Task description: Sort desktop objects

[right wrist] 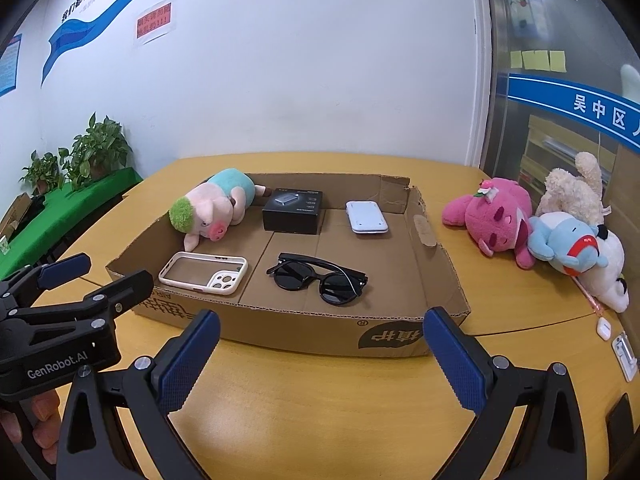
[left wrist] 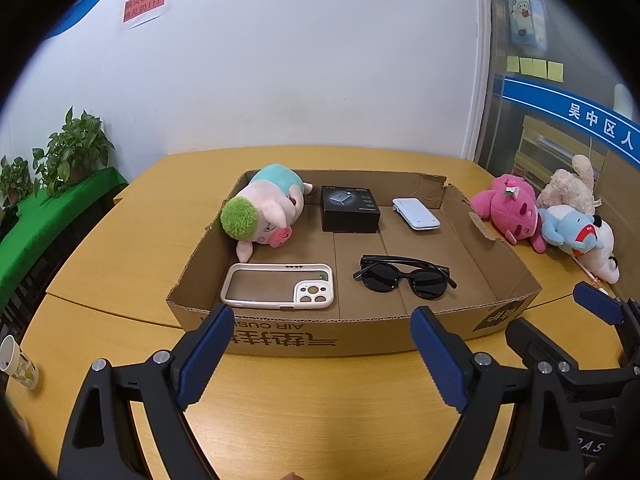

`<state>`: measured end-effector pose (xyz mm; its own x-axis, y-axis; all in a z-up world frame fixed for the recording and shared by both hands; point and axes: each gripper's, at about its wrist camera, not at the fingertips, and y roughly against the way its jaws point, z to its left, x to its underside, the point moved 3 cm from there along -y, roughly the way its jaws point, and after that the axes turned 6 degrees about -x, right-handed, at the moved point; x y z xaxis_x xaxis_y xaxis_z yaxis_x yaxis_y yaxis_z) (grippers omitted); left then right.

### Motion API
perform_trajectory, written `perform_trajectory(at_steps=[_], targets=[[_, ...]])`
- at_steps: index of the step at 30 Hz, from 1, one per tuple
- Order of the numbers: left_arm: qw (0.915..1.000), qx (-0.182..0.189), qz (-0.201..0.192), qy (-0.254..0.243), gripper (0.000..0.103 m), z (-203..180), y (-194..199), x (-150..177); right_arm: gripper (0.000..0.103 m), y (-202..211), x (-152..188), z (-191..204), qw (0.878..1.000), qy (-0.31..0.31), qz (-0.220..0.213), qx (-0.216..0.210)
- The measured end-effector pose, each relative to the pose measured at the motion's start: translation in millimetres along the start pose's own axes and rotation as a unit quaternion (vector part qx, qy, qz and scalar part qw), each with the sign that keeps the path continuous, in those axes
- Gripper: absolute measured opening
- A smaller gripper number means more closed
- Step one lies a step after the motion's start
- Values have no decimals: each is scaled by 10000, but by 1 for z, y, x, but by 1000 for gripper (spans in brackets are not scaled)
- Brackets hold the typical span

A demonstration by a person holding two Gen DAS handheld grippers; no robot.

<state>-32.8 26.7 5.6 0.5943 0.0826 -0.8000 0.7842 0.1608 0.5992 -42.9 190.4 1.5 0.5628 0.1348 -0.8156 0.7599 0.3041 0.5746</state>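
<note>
Both my left gripper [left wrist: 322,328] and right gripper [right wrist: 322,334] hung released, holding nothing, just short of the cardboard box [left wrist: 304,338]; the sunglasses [left wrist: 404,277] lay crosswise inside its near wall, nearer my right.

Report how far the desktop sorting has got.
Done, it seems: the cardboard tray holds the pig plush, black box, white device, phone case and sunglasses. In hand: nothing; the left gripper and right gripper hover with jaws open before the tray. Possibly left: the plush toys beside the tray.
</note>
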Motion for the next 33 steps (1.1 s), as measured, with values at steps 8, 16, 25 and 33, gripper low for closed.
perform_trajectory(at_steps=[8, 16, 25, 33], targets=[[9999, -73, -29, -69, 90, 0, 0, 0, 103, -1, -2, -3, 10000, 18, 5, -10], [9998, -143, -20, -139, 90, -1, 1, 2, 103, -4, -1, -7, 10000, 6, 35, -15], [9997, -144, 21, -177, 90, -1, 0, 3, 103, -3, 1, -8, 10000, 26, 38, 32], [9997, -196, -30, -161, 90, 3, 4, 3, 103, -2, 3, -6, 10000, 40, 60, 22]])
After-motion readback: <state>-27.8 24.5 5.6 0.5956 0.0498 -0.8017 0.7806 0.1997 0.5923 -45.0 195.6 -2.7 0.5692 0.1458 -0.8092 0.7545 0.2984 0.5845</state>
